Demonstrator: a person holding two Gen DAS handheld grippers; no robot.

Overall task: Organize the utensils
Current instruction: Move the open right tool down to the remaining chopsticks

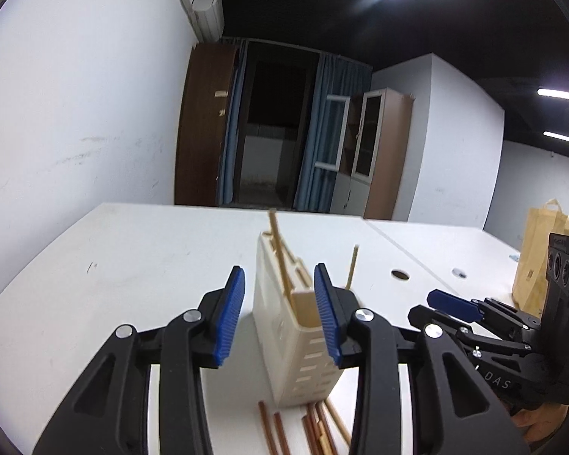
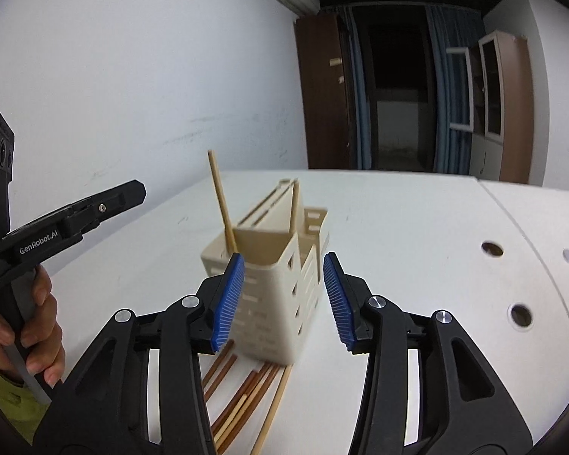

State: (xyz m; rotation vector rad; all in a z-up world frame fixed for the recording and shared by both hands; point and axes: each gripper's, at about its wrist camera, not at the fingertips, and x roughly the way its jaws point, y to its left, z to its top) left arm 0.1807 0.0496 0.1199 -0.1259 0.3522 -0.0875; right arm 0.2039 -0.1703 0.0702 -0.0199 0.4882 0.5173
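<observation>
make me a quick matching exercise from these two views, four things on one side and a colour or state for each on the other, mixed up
Things:
1. utensil holder
2. loose chopsticks
3. paper bag
4. right gripper

States:
A. lying flat on the table in front of the holder
B. open, nothing between its blue pads
C. cream, standing upright with two sticks poking out
D. tan, standing at the far edge of the table

Pairs: 1-C, 2-A, 3-D, 4-B

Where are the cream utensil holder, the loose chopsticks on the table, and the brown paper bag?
cream utensil holder [image 2: 273,295], right wrist view, its slotted front wall.
loose chopsticks [image 2: 242,398], right wrist view, middle of the pile on the table.
brown paper bag [image 1: 531,265], left wrist view, its front face.
</observation>
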